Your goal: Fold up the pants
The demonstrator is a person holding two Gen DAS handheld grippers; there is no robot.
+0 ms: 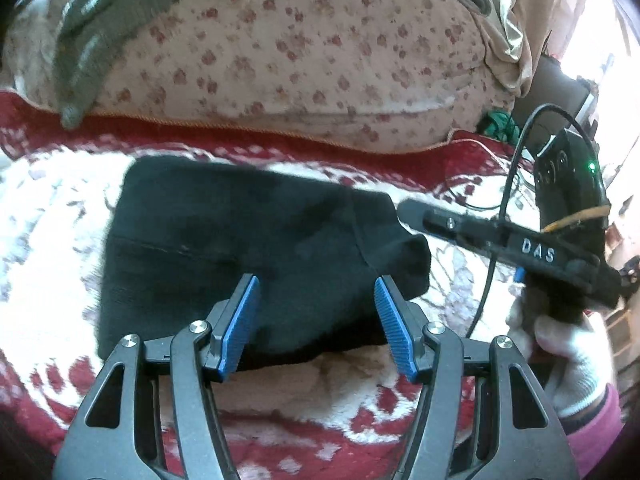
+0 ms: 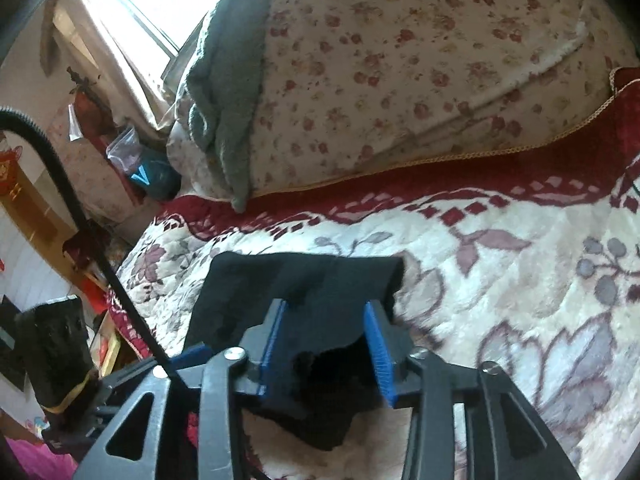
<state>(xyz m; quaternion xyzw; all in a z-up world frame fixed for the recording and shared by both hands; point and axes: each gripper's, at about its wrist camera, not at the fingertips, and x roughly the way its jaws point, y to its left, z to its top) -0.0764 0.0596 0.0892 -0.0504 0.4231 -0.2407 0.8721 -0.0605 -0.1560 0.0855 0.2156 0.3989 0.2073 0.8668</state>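
The black pants (image 1: 240, 248) lie folded into a thick rectangle on the red and cream bedspread (image 1: 48, 208). My left gripper (image 1: 316, 292) is open, its blue pads over the near edge of the pants, holding nothing. My right gripper shows from the side in the left wrist view (image 1: 412, 210), its tip at the right end of the pants. In the right wrist view the right gripper (image 2: 326, 310) is open with a bunched end of the pants (image 2: 304, 292) lying between its blue fingers (image 2: 378, 344).
A floral quilt (image 1: 300, 52) with a grey-green blanket (image 1: 92, 28) on it is piled behind the pants. A black cable (image 1: 500, 200) hangs by the right gripper. My gloved hand (image 1: 572, 364) holds the right gripper. Cluttered furniture (image 2: 52, 340) stands beside the bed.
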